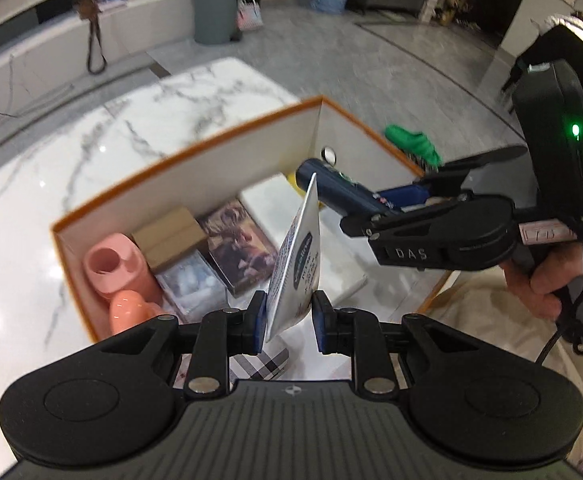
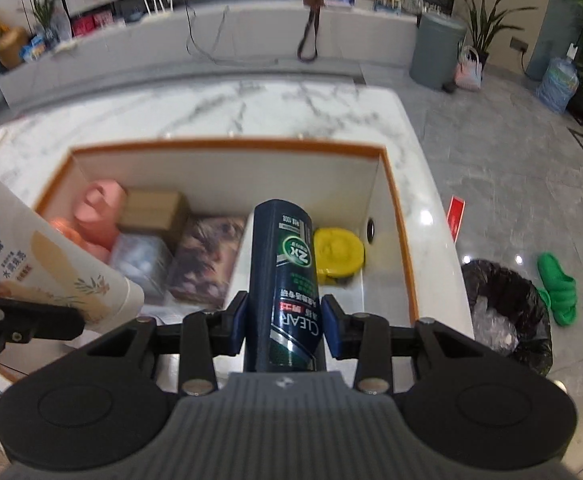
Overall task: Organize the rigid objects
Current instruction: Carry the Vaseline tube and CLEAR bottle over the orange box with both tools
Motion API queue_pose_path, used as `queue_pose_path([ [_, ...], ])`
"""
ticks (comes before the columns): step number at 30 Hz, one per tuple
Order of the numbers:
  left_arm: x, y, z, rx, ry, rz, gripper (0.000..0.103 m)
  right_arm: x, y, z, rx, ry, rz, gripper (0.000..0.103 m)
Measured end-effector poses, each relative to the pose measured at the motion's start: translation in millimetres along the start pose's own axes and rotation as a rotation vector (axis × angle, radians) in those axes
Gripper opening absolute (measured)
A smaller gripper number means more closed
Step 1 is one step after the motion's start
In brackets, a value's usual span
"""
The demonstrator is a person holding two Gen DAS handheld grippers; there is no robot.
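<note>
My left gripper (image 1: pixel 289 318) is shut on the flat crimped end of a white Vaseline tube (image 1: pixel 297 252), which hangs tilted over the near part of an orange-rimmed white box (image 1: pixel 195 152). From the right, my right gripper (image 1: pixel 391 204) reaches over the box, shut on a dark blue shampoo bottle (image 1: pixel 331 188). In the right wrist view the blue pads of the right gripper (image 2: pixel 285 328) press both sides of the bottle (image 2: pixel 283 280), above the box's white floor. The tube (image 2: pixel 43 264) shows at the left there, over the box rim (image 2: pixel 231 146).
The box holds a pink cup (image 1: pixel 111 264), a brown carton (image 1: pixel 169 236), a clear case (image 1: pixel 193 284), a picture box (image 1: pixel 239 244) and a yellow lid (image 2: pixel 337 254). It sits on a marble table (image 1: pixel 91 152). A black-bagged bin (image 2: pixel 507 312) and a green slipper (image 2: pixel 557 288) are on the floor.
</note>
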State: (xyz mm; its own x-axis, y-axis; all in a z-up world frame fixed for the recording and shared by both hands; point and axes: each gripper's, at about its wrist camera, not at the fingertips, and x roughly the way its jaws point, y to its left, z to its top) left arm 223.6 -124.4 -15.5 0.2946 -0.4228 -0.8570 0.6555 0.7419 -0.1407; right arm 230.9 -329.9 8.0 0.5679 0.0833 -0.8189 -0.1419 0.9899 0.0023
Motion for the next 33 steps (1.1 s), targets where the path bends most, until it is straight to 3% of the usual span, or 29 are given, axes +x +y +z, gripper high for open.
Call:
queue_pose_path([
  [8,41,12,0,-0.011,0.084,-0.045,0.026,28,7,0,-0.071,0.047,-0.096,0.038],
  [15,55,9,-2,0.007,0.141,-0.060,0.026,40,4,-2,-0.046,0.106,-0.068,0.038],
  [20,61,8,-4,-0.020,0.168,-0.036,0.026,34,3,-7,-0.031,0.090,-0.052,0.039],
  [27,70,-2,-4,-0.027,0.196,-0.026,0.026,13,-3,0,-0.058,0.004,-0.042,0.037],
  [33,81,-4,-3,-0.063,0.238,-0.024,0.026,7,-12,-5,-0.044,0.001,-0.027,0.037],
])
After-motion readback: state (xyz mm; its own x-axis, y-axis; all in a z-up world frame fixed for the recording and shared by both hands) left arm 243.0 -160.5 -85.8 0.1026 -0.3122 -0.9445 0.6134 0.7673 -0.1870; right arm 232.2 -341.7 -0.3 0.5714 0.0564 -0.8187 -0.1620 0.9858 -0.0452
